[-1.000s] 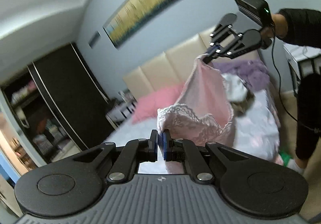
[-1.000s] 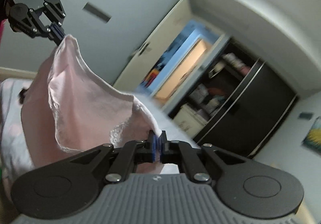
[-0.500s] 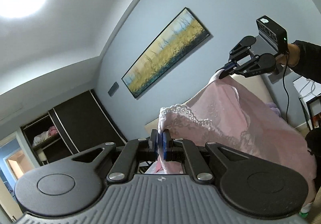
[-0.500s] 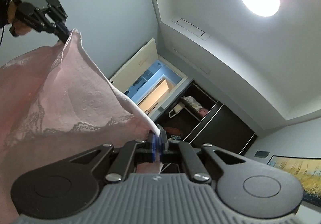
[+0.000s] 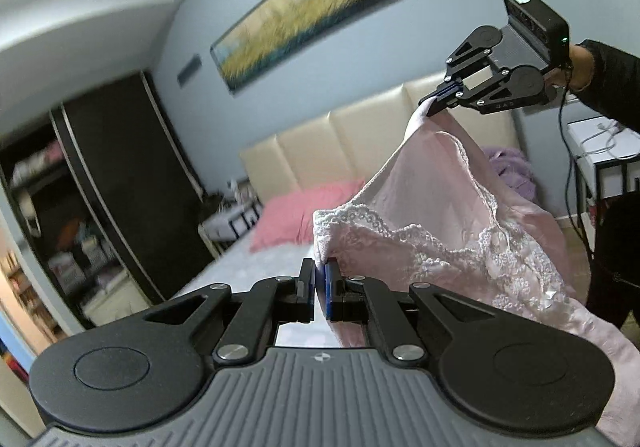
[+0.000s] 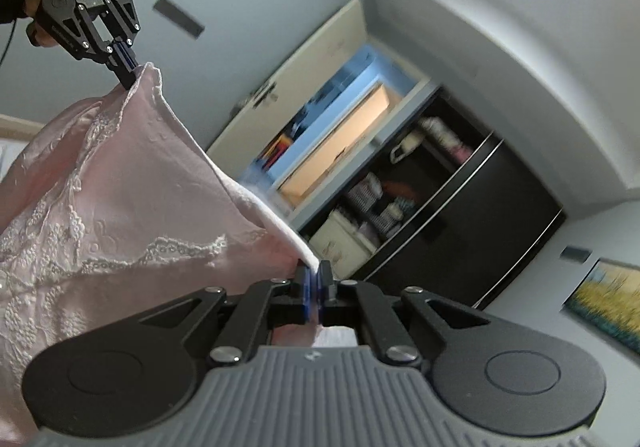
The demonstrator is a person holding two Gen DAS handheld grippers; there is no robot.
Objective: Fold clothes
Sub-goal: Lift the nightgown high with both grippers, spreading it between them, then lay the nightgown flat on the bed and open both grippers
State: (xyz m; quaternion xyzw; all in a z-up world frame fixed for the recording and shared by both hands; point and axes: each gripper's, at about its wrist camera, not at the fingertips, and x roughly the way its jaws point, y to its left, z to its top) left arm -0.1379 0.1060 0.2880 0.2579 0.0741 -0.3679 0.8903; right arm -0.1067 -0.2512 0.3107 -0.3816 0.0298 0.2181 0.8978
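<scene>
Your left gripper (image 5: 320, 289) and right gripper (image 6: 314, 293), each clamped on a corner of the pink lace-trimmed garment (image 5: 440, 215), have dropped from their ceiling-facing tilt half a second ago, lowering it toward the bed (image 5: 256, 267) for folding.

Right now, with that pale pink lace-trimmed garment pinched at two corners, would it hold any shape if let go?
Probably not. The pale pink lace-trimmed garment sags in a curve between the left gripper and right gripper, so it looks floppy. Thin-looking cloth suggests it is light. The lace edge might snag.

One pink garment (image 5: 432, 215), two tools, left tool (image 5: 320, 283), right tool (image 6: 314, 287), one pink pillow (image 5: 288, 219), one painting (image 5: 316, 7), one bed (image 5: 248, 267)
</scene>
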